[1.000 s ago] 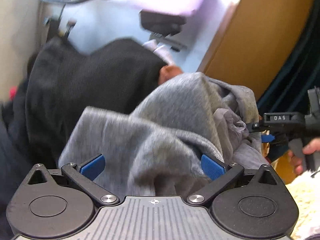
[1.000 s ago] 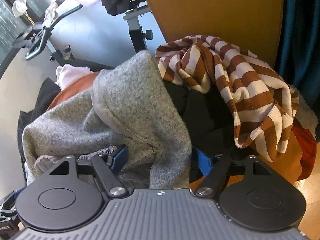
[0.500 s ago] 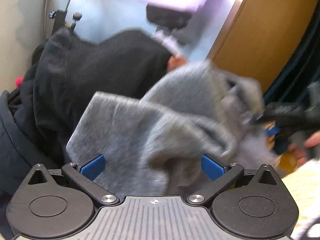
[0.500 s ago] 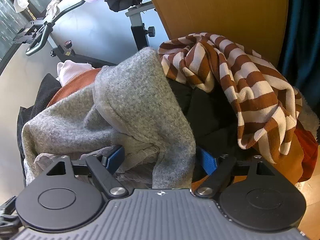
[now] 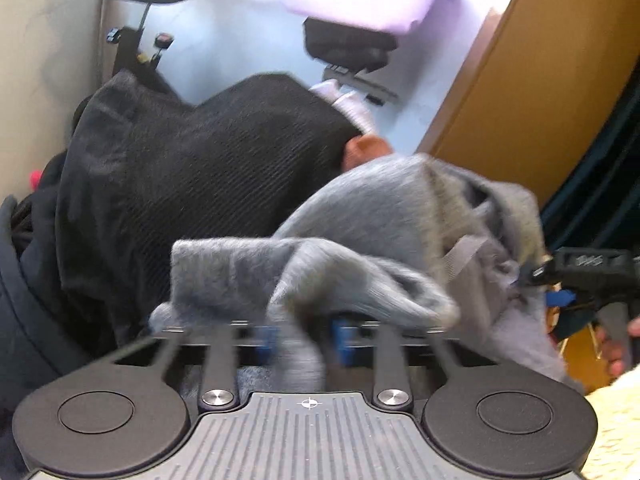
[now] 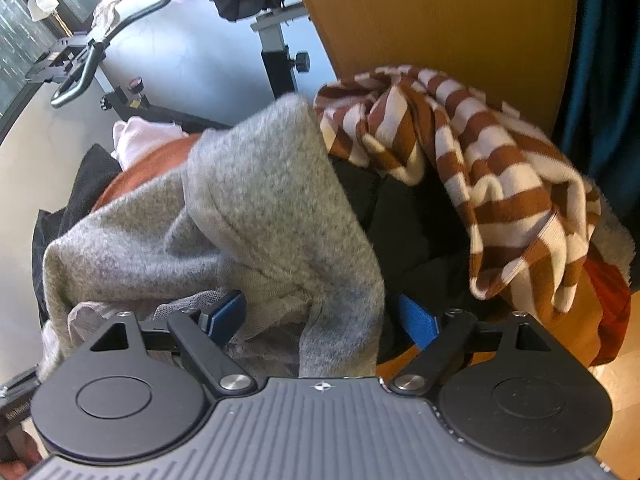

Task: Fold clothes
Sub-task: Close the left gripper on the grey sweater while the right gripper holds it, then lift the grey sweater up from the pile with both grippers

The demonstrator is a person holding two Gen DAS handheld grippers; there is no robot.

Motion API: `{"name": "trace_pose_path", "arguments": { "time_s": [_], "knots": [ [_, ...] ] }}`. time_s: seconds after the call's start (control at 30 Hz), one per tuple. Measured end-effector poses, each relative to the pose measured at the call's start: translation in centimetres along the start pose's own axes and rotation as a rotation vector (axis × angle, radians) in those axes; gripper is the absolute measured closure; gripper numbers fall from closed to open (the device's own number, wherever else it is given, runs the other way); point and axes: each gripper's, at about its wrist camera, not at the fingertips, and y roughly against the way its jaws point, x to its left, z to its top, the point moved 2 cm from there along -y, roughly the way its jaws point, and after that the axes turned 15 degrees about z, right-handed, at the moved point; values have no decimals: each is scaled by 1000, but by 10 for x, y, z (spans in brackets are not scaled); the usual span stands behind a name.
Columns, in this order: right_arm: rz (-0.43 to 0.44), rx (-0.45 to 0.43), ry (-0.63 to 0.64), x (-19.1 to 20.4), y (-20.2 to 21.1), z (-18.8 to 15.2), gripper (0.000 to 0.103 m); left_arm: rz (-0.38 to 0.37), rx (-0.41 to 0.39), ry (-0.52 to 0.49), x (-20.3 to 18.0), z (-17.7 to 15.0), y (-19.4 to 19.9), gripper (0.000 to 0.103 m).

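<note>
Pale flooring, an exercise bike (image 6: 80, 68) and a tan wood panel (image 6: 440, 20) form the backdrop to a heap of clothes. On the heap: a grey sweater (image 6: 256, 208) uppermost, a black knit (image 5: 208, 176) to its left in the left wrist view, a brown-and-cream striped top (image 6: 492, 176) to its right in the right wrist view, with black and orange garments beneath. Left gripper (image 5: 304, 336): jaws closing, blue pads drawn close together on a fold of the grey sweater; the fold runs between them and appears pinched, though motion blur at the tips prevents certainty about firm contact. Right gripper (image 6: 324, 316): jaws opening, pads set wide apart; a hanging edge of the grey sweater, with pale mesh lining beside it, lies between them. The left pad sits against the lining, the right pad stands clear of the cloth. In the left wrist view the right gripper (image 5: 560, 292) shows at the sweater's far edge, fingers of a hand (image 5: 616, 352) on its handle.
</note>
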Motion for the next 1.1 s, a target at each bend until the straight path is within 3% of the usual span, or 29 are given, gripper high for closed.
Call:
{"name": "trace_pose_path", "arguments": {
  "time_s": [0.3, 0.33, 0.4, 0.43, 0.47, 0.5, 0.63, 0.73, 0.8, 0.87, 1.03, 1.07, 1.1],
  "knots": [
    [38, 23, 15, -2, -17, -6, 19, -64, -138, 108, -1, 25, 56, 91],
    [51, 20, 15, -3, -17, -4, 25, -59, -146, 109, -3, 27, 62, 91],
    [85, 3, 62, 2, -10, 0, 58, -38, -172, 89, -12, 31, 73, 91],
    [103, -6, 88, 4, -7, 2, 66, -32, -191, 77, -17, 33, 80, 92],
    [120, -15, 114, 7, -3, 4, 84, -27, -210, 65, -22, 34, 86, 92],
    [161, -32, 143, 10, 4, 6, 89, -29, -226, 58, -28, 36, 92, 92],
    [320, -104, 199, 15, 31, 10, 88, -19, -284, 79, -47, 46, 111, 92],
    [338, -70, 185, 3, 29, 10, 76, 8, -302, 153, -53, 51, 119, 92],
    [334, -36, 165, -6, 24, 8, 40, 38, -303, 184, -57, 51, 123, 92],
    [324, -6, 145, -15, 18, 5, 30, 80, -306, 188, -62, 47, 130, 92],
    [388, 105, 205, -21, 1, -13, 33, 162, -308, 193, -82, 39, 149, 92],
    [394, 113, 241, -16, 1, -16, 45, 167, -310, 192, -86, 37, 154, 92],
    [398, 120, 280, -10, 2, -18, 67, 168, -320, 188, -89, 36, 161, 92]
  ]
}}
